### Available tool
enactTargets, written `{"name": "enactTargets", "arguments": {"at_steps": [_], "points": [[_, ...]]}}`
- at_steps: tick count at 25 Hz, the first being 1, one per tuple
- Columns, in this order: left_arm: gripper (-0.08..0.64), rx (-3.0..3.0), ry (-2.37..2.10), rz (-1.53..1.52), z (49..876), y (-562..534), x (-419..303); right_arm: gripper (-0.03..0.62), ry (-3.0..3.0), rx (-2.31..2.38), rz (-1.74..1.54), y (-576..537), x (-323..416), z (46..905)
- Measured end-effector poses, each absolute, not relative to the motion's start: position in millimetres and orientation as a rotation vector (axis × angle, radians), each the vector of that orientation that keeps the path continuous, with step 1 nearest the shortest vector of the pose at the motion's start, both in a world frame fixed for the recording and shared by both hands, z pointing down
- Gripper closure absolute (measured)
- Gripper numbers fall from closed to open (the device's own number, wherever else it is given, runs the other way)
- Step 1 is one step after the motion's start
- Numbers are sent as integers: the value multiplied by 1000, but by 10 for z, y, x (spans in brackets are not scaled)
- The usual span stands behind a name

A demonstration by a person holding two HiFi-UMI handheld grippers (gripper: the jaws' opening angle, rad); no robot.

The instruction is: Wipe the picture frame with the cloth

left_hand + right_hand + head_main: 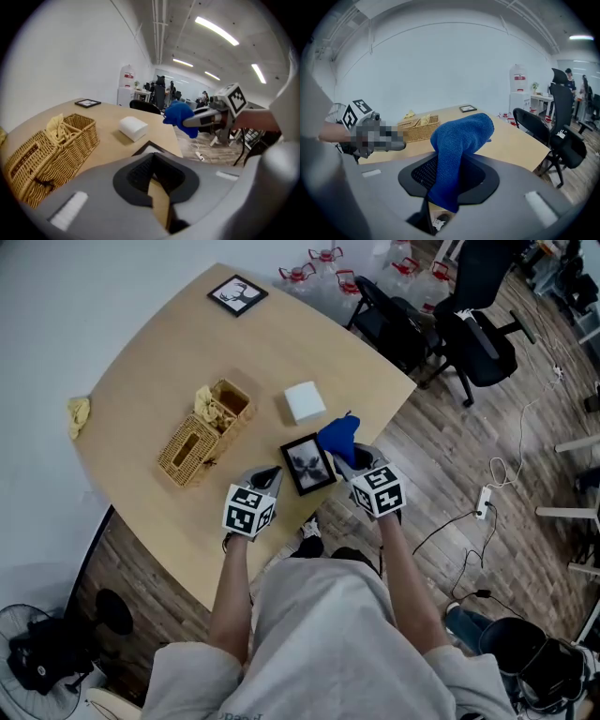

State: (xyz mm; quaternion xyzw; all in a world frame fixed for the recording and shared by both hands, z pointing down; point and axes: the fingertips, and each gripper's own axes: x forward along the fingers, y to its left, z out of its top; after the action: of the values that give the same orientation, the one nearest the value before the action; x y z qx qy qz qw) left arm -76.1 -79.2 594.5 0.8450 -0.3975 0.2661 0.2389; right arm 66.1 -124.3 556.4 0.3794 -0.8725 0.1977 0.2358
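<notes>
A small black picture frame [307,465] lies near the table's front edge; only its corner [149,147] shows in the left gripper view. My left gripper [271,477] sits at the frame's left edge, its jaws closed on that edge [152,180]. My right gripper [354,457] is shut on a blue cloth [337,434], which bunches up over the frame's right corner. In the right gripper view the cloth [457,140] hangs down into the jaws [440,199]. From the left gripper view the cloth [180,117] hovers above the table edge.
A wicker basket [202,432] holding a yellow rag stands left of the frame, and a white box [304,401] behind it. A second picture frame [237,293] lies at the far edge, and a yellow cloth [79,413] at the left edge. Office chairs [469,324] stand to the right.
</notes>
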Motion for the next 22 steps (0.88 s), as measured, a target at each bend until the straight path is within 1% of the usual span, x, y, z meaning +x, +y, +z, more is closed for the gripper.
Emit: {"name": "enactTargets", "arguments": {"at_steps": [8, 16, 22], "points": [[508, 2390, -890, 940, 6336, -758, -564, 488, -2326, 931, 548, -1266, 551, 5942], [508, 2371, -793, 996, 6519, -772, -414, 488, -2298, 879, 578, -1321, 434, 6080], [508, 2395, -699, 1128, 6676, -786, -376, 488, -2286, 860, 593, -1394, 345, 6160]]}}
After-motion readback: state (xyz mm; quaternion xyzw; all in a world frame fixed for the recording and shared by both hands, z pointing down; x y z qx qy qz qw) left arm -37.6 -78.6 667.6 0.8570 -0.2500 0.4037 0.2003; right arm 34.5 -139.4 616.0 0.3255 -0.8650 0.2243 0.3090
